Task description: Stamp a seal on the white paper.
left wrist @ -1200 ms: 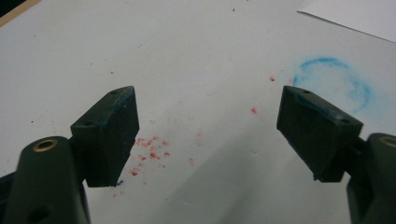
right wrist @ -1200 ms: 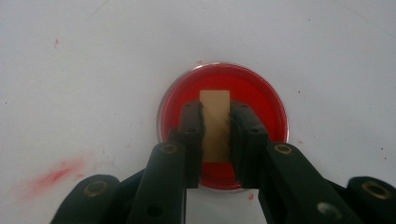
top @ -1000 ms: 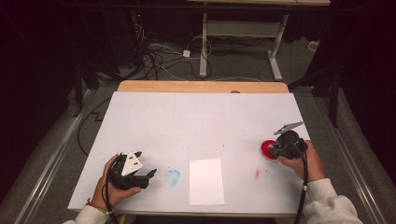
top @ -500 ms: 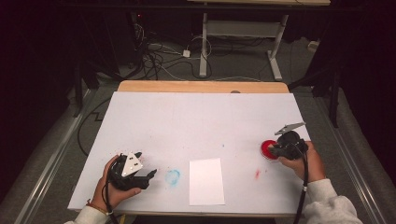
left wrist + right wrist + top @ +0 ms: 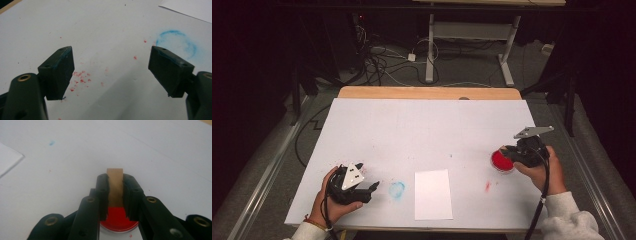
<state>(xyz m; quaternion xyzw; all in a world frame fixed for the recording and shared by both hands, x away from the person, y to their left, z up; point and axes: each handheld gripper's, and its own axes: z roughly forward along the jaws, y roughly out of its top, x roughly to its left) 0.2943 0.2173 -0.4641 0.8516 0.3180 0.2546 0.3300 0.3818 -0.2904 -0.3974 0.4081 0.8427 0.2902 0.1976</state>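
A white-covered surface [image 5: 427, 125] is seen from above, with a person's forearms entering from the bottom edge. At the right, the right tongs [image 5: 508, 151] are held in a hand just over a round red paint dish [image 5: 501, 161] near the surface's right edge. In the right gripper view, these tongs [image 5: 115, 195] are closed on a thin tan wooden stick [image 5: 115, 185], which is held upright between the jaws with the red dish [image 5: 117, 218] directly beneath. At the lower left, the left tongs [image 5: 373, 187] are rested low over the surface; their jaws are spread wide apart, with nothing between them. A blue paint ring [image 5: 397, 189] is found just beside them, and red specks [image 5: 80, 77] are scattered under them. A blank white sheet of paper [image 5: 432, 194] lies between the two hands, near the front edge.
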